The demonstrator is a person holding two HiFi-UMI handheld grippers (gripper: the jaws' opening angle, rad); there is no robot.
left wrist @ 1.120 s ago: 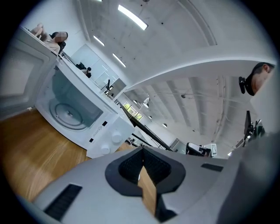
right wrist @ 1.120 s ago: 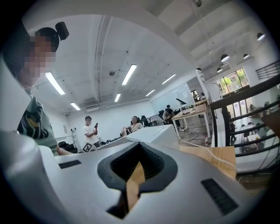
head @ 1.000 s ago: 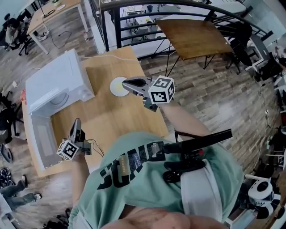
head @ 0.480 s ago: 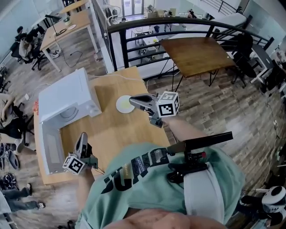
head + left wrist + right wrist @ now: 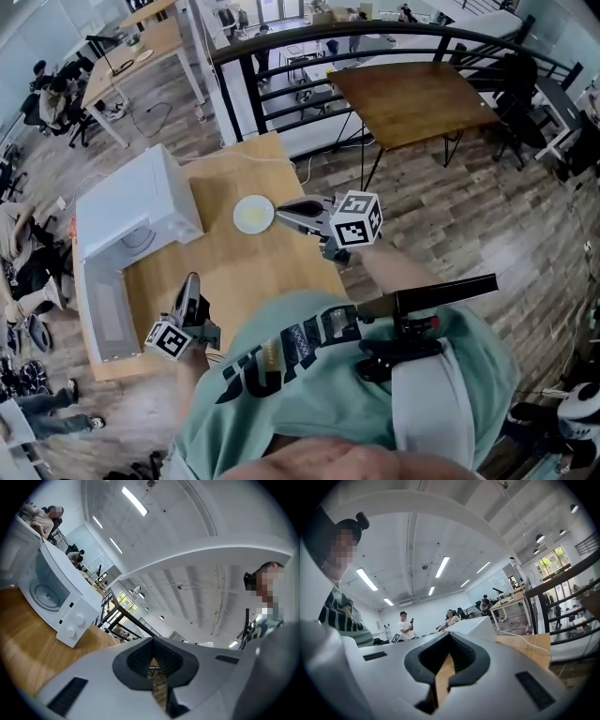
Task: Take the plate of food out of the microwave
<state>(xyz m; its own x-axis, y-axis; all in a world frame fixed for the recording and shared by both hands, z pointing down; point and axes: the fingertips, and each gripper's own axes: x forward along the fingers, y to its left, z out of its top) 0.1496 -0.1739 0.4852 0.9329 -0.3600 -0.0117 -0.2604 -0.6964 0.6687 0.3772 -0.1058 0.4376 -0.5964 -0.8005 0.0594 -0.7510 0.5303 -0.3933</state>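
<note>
The pale round plate (image 5: 253,214) lies on the wooden table (image 5: 225,267), to the right of the white microwave (image 5: 131,211), whose door (image 5: 98,319) hangs open. What lies on the plate is too small to make out. My right gripper (image 5: 281,212) hovers just right of the plate, shut and holding nothing; its marker cube (image 5: 357,219) is behind it. My left gripper (image 5: 192,284) is near the table's front edge, shut and empty, pointing toward the microwave (image 5: 51,597). In the left gripper view the left gripper (image 5: 152,641) has its jaws together. The right gripper (image 5: 449,637) in its own view also has its jaws together.
A black railing (image 5: 281,56) runs behind the table, with a second wooden table (image 5: 412,98) beyond it. A white cable (image 5: 234,157) trails from the microwave. People sit at desks far left. The floor right of the table is wood planks.
Both grippers have drawn back toward the person: the right one off the plate's edge, the left one away from the microwave door and a little upward. The plate stays put.
</note>
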